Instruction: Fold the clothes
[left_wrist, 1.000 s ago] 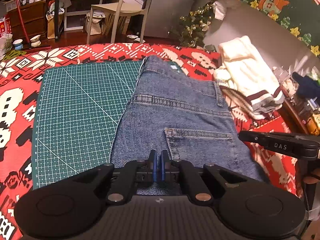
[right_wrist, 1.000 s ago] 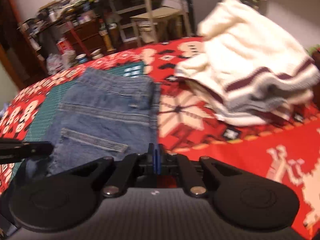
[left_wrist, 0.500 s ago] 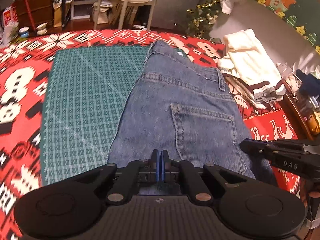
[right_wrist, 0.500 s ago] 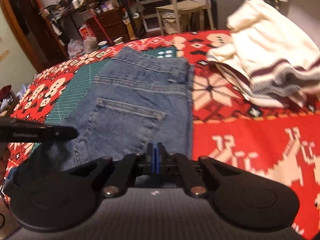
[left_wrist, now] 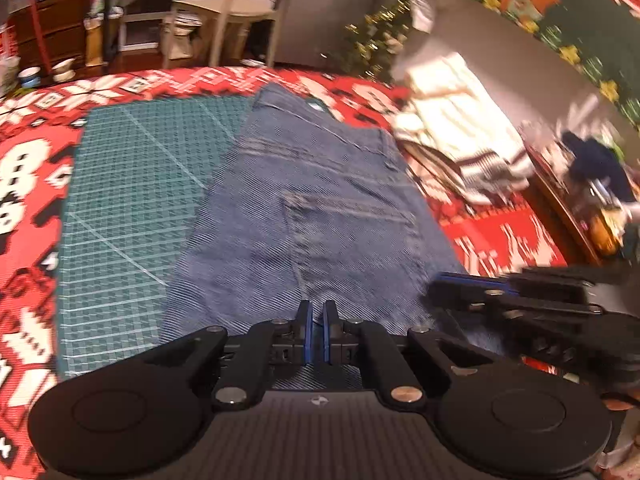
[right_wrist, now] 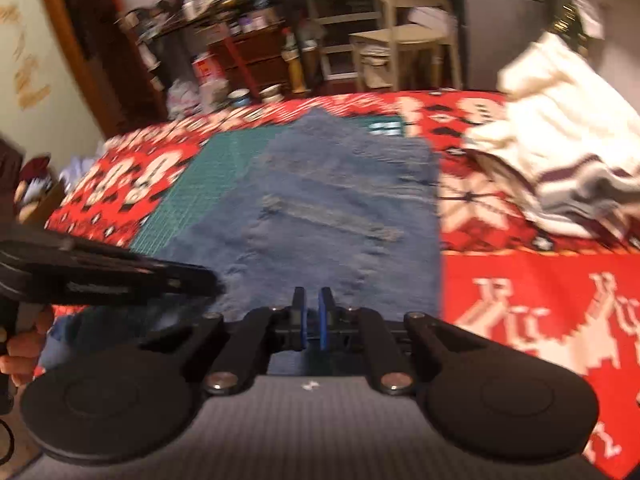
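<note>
Blue jeans [left_wrist: 320, 208] lie flat, back pocket up, half on a green cutting mat [left_wrist: 132, 200]. My left gripper [left_wrist: 316, 320] is shut over their near end, with denim running under its fingers. Whether any cloth is pinched between the pads I cannot tell. In the right wrist view the jeans [right_wrist: 340, 208] fill the middle. My right gripper [right_wrist: 311, 308] hovers over their near edge; its jaws are opening, with a narrow gap and nothing clearly in it. Each gripper also shows in the other view: the right gripper [left_wrist: 500, 292] and the left gripper [right_wrist: 120, 276].
A red patterned cloth [left_wrist: 500, 240] covers the table. A white sweater with dark stripes [right_wrist: 560, 152] is heaped at the right. A chair [right_wrist: 404, 32] and cluttered shelves stand beyond the far edge. A hand [right_wrist: 20, 352] holds the left gripper's handle.
Both grippers have drawn back toward the near edge, so more of the jeans shows ahead of them. The right gripper's pads, closed before, now stand slightly apart. The jeans stay on the mat.
</note>
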A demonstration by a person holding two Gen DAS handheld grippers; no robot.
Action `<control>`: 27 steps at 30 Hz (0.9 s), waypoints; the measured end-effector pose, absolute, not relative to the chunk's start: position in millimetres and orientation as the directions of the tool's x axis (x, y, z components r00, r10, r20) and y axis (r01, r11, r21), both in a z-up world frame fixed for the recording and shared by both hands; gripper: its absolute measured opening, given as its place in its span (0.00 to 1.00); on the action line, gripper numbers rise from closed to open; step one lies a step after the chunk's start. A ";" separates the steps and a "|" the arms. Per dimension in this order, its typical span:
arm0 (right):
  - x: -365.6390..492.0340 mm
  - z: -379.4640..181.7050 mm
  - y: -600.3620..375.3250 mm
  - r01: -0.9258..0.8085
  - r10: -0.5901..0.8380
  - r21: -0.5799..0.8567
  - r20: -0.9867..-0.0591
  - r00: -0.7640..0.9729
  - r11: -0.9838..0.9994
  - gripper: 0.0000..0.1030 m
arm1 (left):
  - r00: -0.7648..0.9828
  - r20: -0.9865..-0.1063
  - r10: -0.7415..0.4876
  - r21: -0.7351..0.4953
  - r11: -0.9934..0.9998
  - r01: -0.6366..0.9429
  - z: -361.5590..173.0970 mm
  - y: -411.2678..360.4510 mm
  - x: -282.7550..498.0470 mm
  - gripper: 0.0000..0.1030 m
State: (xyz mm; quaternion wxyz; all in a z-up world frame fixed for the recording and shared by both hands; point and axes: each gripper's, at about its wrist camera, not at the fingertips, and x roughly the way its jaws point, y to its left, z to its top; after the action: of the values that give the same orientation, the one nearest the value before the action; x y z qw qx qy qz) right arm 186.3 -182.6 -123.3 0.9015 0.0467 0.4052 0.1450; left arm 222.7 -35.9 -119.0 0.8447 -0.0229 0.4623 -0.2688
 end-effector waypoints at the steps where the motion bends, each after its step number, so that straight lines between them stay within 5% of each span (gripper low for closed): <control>1: 186.0 -125.3 -174.8 -0.246 0.297 0.179 -0.726 0.620 0.952 0.07 | 0.419 -0.780 -0.466 -0.269 0.853 0.448 -122.2 -40.2 220.8 0.06; 9: 168.8 -134.3 -163.4 -0.307 0.240 0.074 -0.800 0.550 0.949 0.03 | 0.399 -0.808 -0.434 -0.232 0.857 0.461 -126.8 -45.9 213.2 0.08; 24: 177.9 -130.2 -221.0 -0.119 0.266 0.243 -0.768 0.583 0.963 0.08 | 0.424 -0.750 -0.507 -0.307 0.835 0.457 -117.8 -32.6 216.9 0.09; 27: 184.5 -139.0 -222.9 -0.108 0.250 0.231 -0.780 0.574 0.967 0.01 | 0.412 -0.771 -0.485 -0.281 0.840 0.464 -124.5 -37.7 221.2 0.09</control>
State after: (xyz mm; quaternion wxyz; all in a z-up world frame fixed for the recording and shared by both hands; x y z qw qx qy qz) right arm 184.5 -222.9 -139.0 0.8835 0.0790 0.4504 0.1014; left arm 221.2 -37.7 -124.5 0.8401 -0.0114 0.4629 -0.2825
